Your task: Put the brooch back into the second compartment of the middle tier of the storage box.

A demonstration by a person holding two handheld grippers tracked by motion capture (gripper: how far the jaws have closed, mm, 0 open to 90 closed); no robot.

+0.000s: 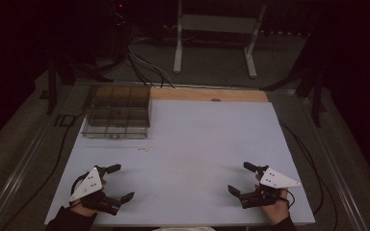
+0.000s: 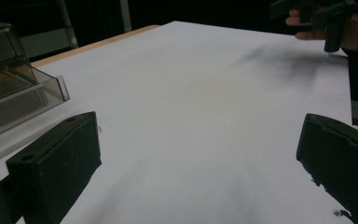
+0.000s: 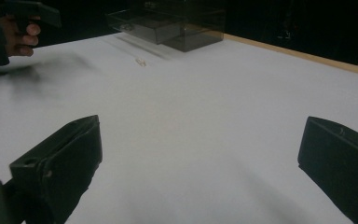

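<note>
Two grippers — left gripper (image 1: 118,183), right gripper (image 1: 241,178) — one clear box (image 1: 117,112).

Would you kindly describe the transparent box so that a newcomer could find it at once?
Start at the white table and go to its far left corner. There stands the clear drawer box, smoky see-through plastic divided into compartments, the one large object on the table.
</note>
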